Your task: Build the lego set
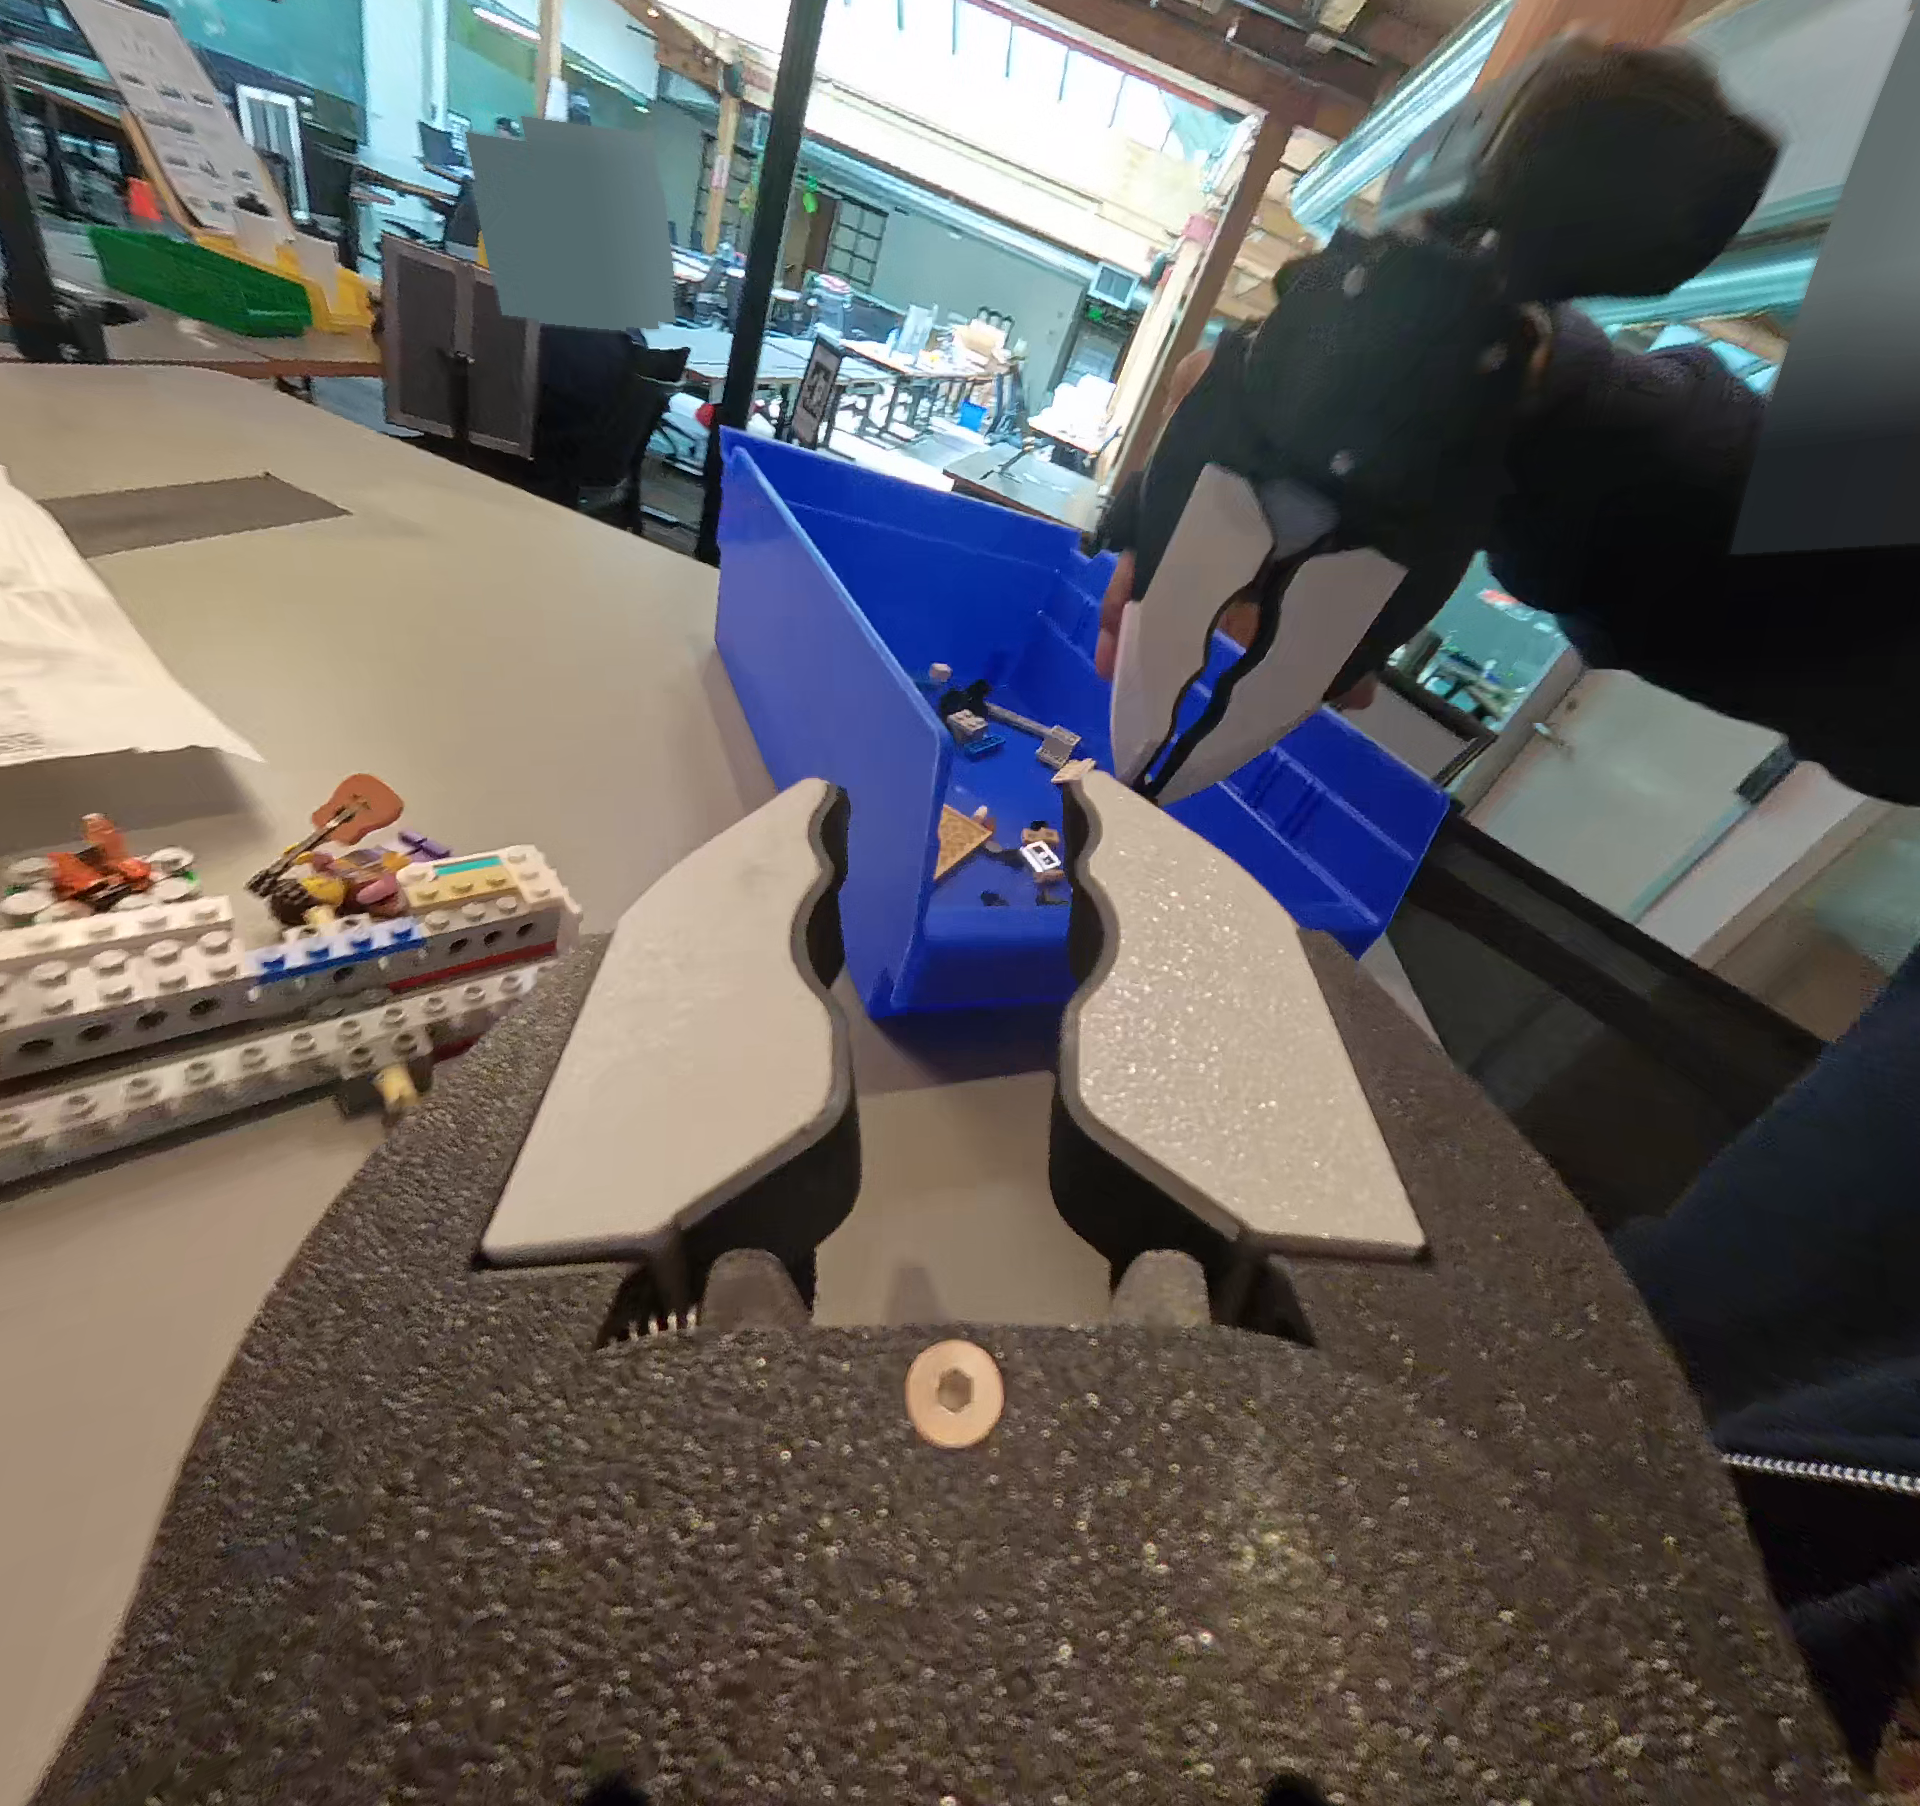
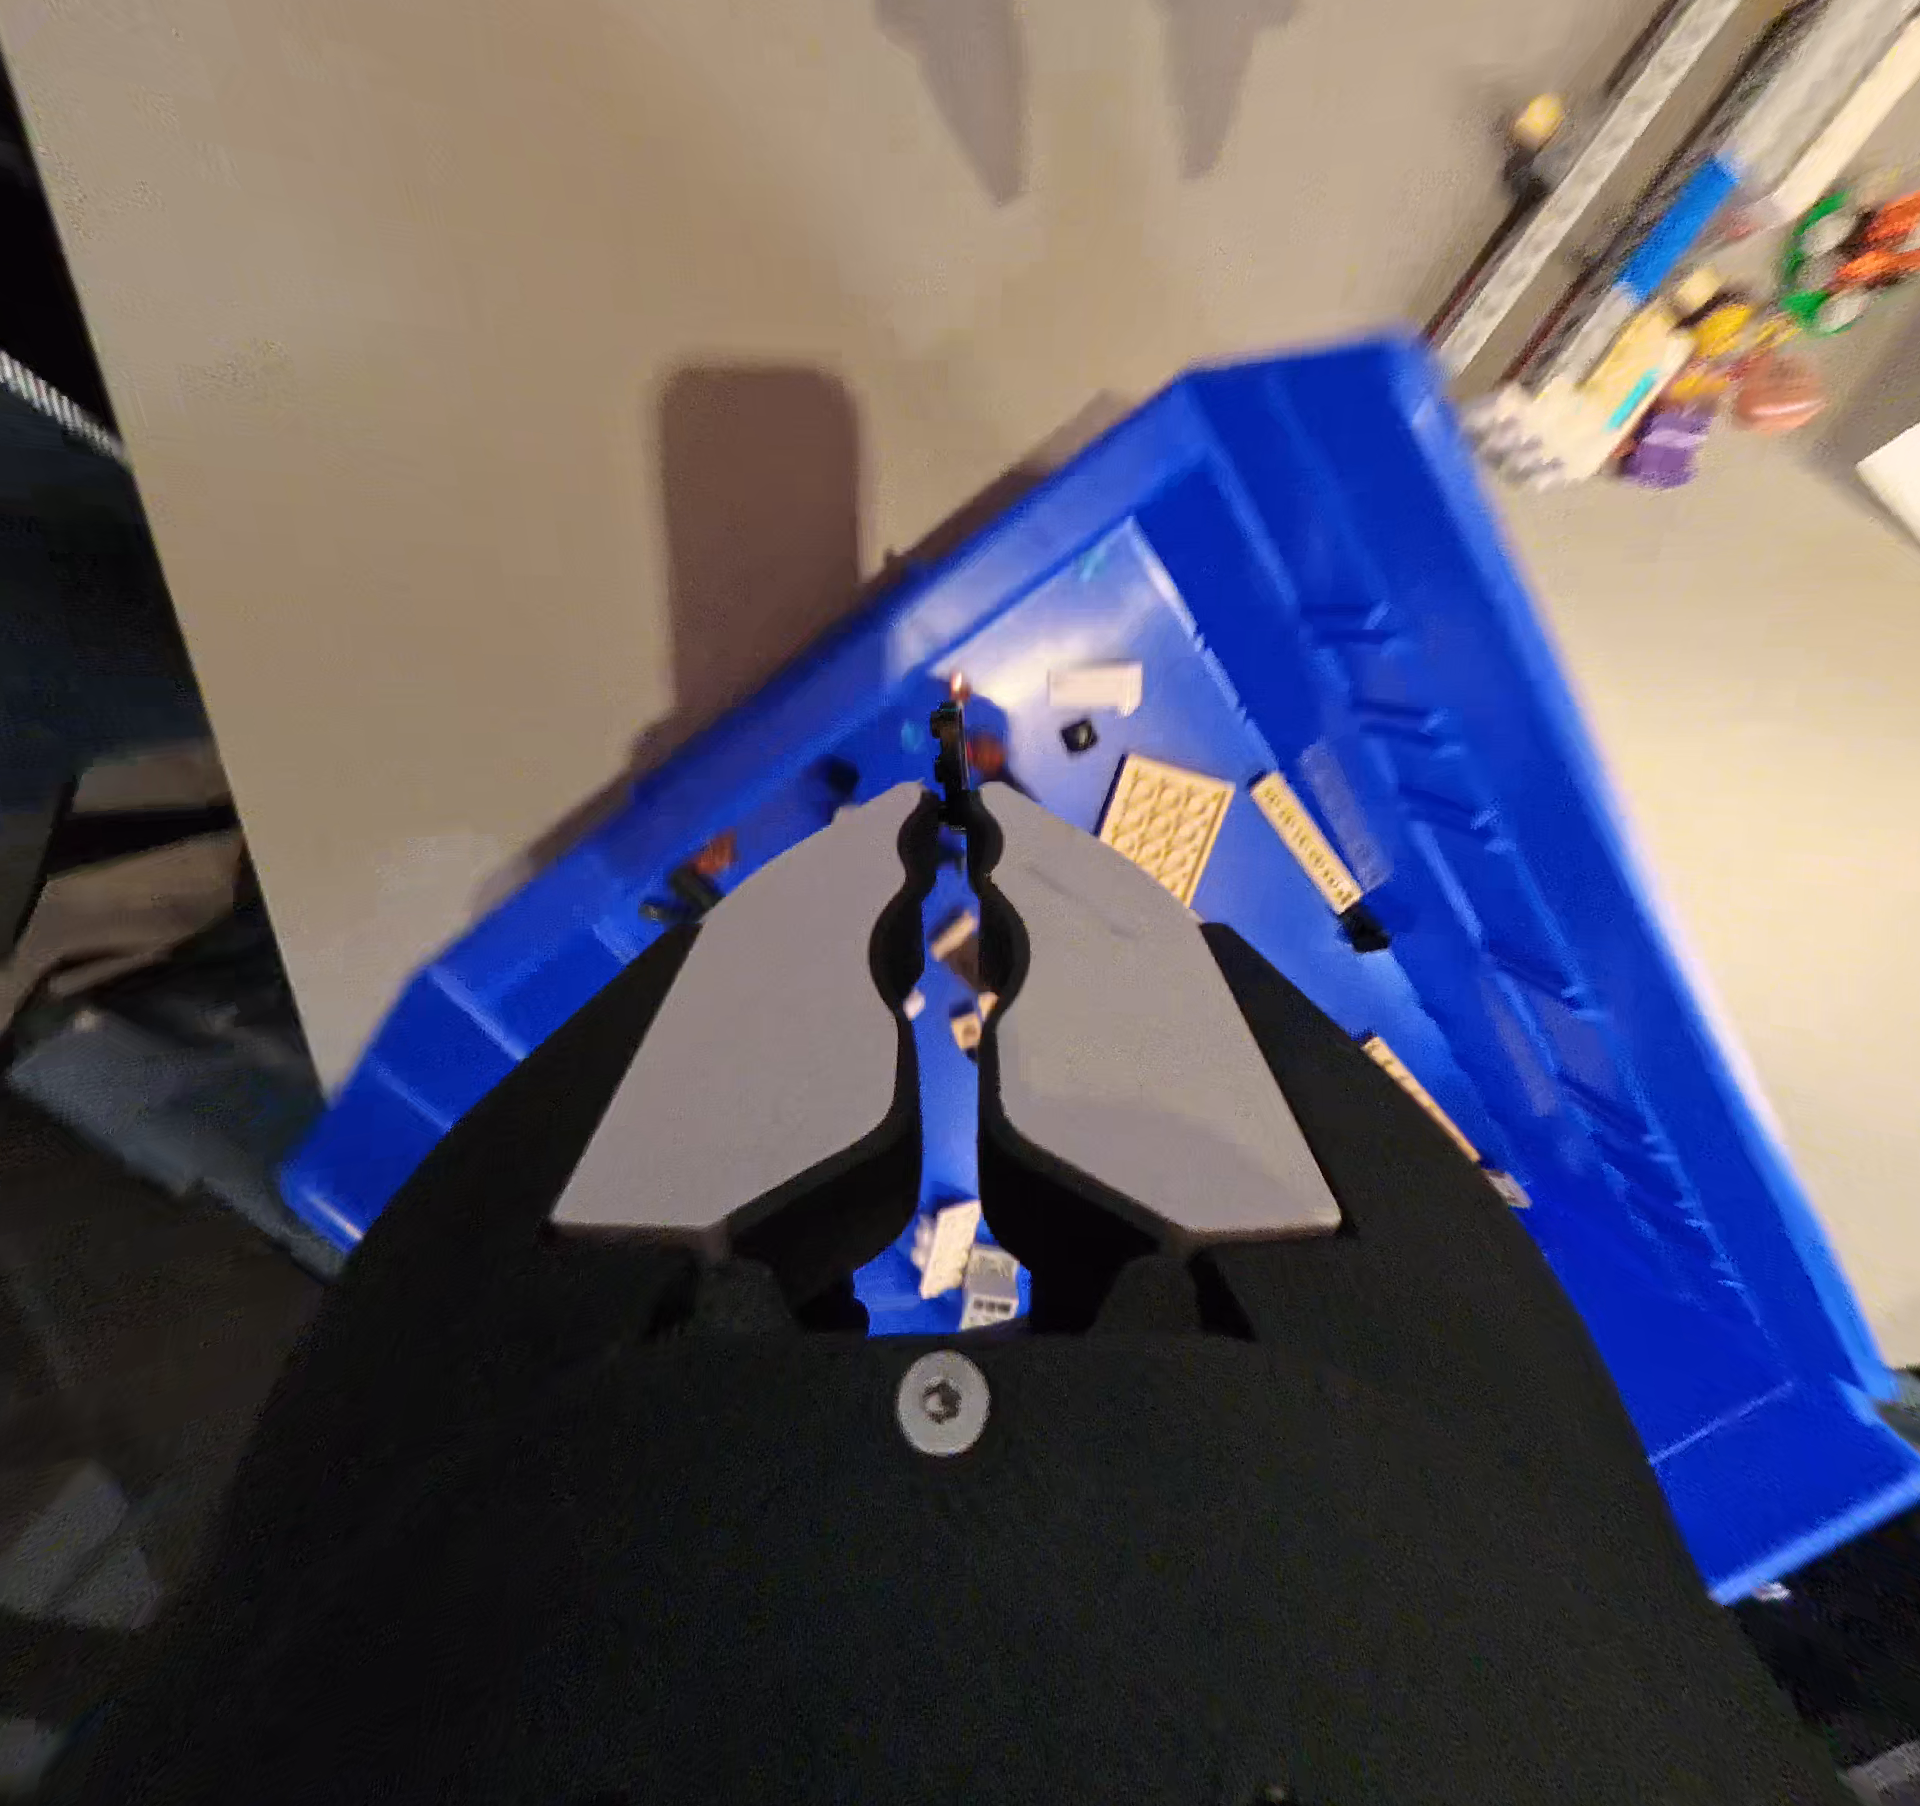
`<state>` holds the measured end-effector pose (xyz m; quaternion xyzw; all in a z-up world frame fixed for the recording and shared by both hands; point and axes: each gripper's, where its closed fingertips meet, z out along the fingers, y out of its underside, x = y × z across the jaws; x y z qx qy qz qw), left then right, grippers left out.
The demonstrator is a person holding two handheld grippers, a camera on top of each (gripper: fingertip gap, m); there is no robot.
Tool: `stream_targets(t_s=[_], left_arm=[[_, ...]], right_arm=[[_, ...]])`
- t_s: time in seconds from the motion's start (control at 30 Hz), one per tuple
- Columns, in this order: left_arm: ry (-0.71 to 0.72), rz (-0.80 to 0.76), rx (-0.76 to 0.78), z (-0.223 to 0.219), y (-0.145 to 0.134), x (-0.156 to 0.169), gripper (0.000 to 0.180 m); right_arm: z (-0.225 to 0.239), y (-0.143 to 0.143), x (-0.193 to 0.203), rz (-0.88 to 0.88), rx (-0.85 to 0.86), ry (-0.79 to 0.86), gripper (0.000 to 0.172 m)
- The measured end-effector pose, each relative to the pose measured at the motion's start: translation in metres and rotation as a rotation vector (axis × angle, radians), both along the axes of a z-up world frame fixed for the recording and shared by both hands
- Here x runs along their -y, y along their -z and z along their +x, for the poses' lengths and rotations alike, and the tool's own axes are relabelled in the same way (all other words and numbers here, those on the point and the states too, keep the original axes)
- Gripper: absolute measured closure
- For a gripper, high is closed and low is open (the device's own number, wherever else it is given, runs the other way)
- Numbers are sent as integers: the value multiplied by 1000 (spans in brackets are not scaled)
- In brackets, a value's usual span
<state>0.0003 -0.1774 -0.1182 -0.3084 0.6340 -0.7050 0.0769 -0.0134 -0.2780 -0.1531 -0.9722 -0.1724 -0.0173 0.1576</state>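
Observation:
My right gripper point(image 2: 954, 800) is shut on a small thin black piece point(image 2: 950, 754) that sticks out past its fingertips. It hovers over the inside of a blue bin point(image 2: 1455, 717). The left wrist view shows the same gripper point(image 1: 1148, 780) pointing down into the bin point(image 1: 831, 665), held by a person's hand. My left gripper point(image 1: 951, 800) is open and holds nothing. It sits at the bin's near end, with the bin's left wall in line with the gap between its fingers. Several small loose pieces lie on the bin floor, among them a tan plate point(image 2: 1164, 826) and a tan wedge point(image 1: 961, 842).
A brick-built model point(image 1: 260, 946) of white and grey beams with small figures on top lies on the grey table point(image 1: 468, 634) left of the bin; it also shows in the right wrist view point(image 2: 1621, 302). A white paper sheet point(image 1: 62, 655) lies at the far left. The table edge runs just right of the bin. There is about 12 centimeters between the tips of the two grippers. The tan plate point(image 2: 1164, 826) is about 9 centimeters from my right fingertips.

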Motion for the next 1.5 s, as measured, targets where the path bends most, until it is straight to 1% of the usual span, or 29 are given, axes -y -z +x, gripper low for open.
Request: stream_targets(t_s=[0.1, 0.2, 0.27, 0.37, 0.47, 0.53, 0.67, 0.77, 0.83, 0.9, 0.97, 1.07, 1.17, 1.27, 1.33, 1.37, 1.43, 1.5], left_arm=[[-76, 65, 9, -20, 2, -24, 138], [-190, 103, -7, -44, 7, -68, 137], [-284, 128, -45, -58, 14, -104, 137], [-425, 193, -98, -78, 28, -156, 137], [-490, 192, -163, -95, 35, -189, 136], [-497, 176, -191, -103, 38, -198, 136], [-461, 170, -209, -106, 40, -195, 136], [-433, 195, -229, -105, 44, -190, 133], [-431, 185, -242, -103, 45, -191, 132], [-428, 168, -255, -100, 46, -192, 131], [-429, 159, -259, -95, 45, -193, 131], [-420, 160, -254, -86, 45, -190, 131], [-403, 161, -257, -73, 45, -187, 131], [-365, 172, -261, -64, 47, -182, 131], [-356, 172, -252, -60, 45, -179, 131], [-352, 170, -250, -58, 45, -178, 131], [-344, 172, -252, -54, 45, -175, 131], [-349, 183, -257, -52, 47, -174, 131]], right_arm=[[-18, -14, -50, 108, 18, 119, 167], [-47, -11, -110, 241, -20, 225, 167], [-65, 1, -149, 307, -60, 279, 167], [-77, 29, -194, 348, -145, 388, 167], [-77, 53, -221, 335, -224, 479, 167], [-74, 67, -229, 310, -221, 507, 167], [-67, 79, -236, 291, -162, 540, 167], [-62, 81, -240, 330, -146, 581, 165], [-60, 80, -241, 380, -162, 639, 159], [-59, 79, -236, 421, -165, 695, 153], [-61, 77, -226, 442, -140, 700, 150], [-70, 64, -202, 455, -100, 662, 149], [-83, 44, -164, 429, -104, 613, 149], [-90, 12, -113, 409, -114, 507, 152], [-69, -6, -64, 359, -22, 470, 154], [-53, -10, -38, 314, 22, 464, 155], [-22, -6, 14, 189, 71, 470, 156], [-1, 3, 51, 91, 77, 443, 158]])
